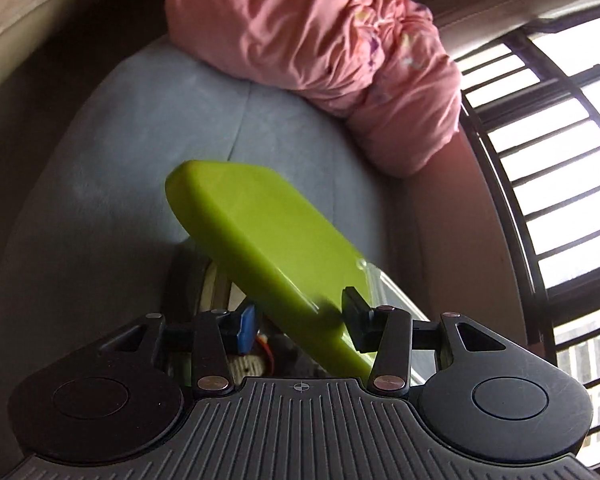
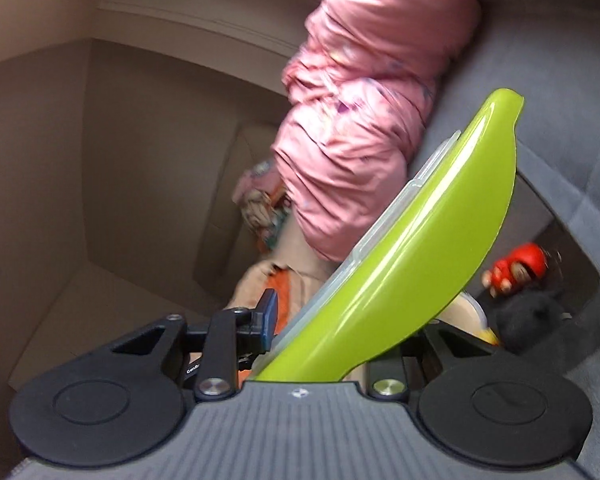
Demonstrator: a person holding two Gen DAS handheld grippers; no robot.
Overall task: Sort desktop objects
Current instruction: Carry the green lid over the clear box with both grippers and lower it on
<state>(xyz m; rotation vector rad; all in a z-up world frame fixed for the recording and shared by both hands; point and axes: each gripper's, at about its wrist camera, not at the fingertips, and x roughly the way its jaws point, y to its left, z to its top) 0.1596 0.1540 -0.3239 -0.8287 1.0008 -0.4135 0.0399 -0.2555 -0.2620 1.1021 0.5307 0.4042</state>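
A lime-green flat box with a clear lid edge lies tilted between the fingers of my left gripper, which is shut on its near end. The same green box shows in the right wrist view, standing steeply on edge between the fingers of my right gripper, which is shut on its lower end. Its clear lid rim faces left. The right finger of the right gripper is hidden behind the box.
A person in a pink top sits close ahead on a grey-blue sofa. A barred window is at the right. A red toy and a dark furry object lie at the right. Beige walls are at the left.
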